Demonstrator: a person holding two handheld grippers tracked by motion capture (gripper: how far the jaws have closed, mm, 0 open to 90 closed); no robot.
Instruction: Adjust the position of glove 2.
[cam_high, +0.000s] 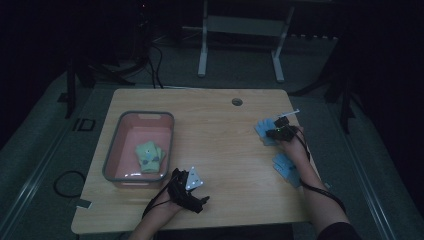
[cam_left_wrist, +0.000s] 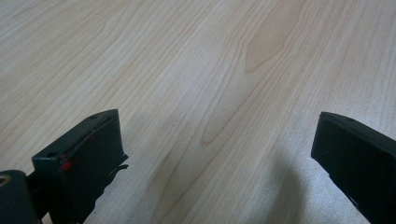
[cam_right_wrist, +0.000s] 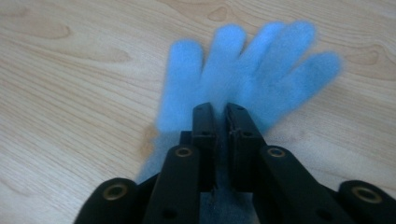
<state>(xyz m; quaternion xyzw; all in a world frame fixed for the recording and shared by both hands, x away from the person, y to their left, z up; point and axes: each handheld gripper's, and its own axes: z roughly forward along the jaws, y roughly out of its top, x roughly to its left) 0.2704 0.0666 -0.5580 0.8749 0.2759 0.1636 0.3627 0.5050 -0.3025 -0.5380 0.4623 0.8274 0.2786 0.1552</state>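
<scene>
While pinching blue glove (cam_right_wrist: 243, 79), right tool (cam_right_wrist: 223, 109) closed, left tool (cam_left_wrist: 215, 140) wide

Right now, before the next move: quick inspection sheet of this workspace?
Surface: light wooden table, with a round grommet hole near the far edge.
Job's things: blue glove flat on the wood, pinched by the right gripper; second blue glove nearer the person; pink bin holding folded green gloves.
Clutter: nothing seen.
Grippers: right jaws closed on the glove; left gripper jaws wide apart over bare wood.
Cables: black lead along the right forearm; cable loop on the floor at left.
Surroundings: dark room, white stand legs behind the table.
</scene>
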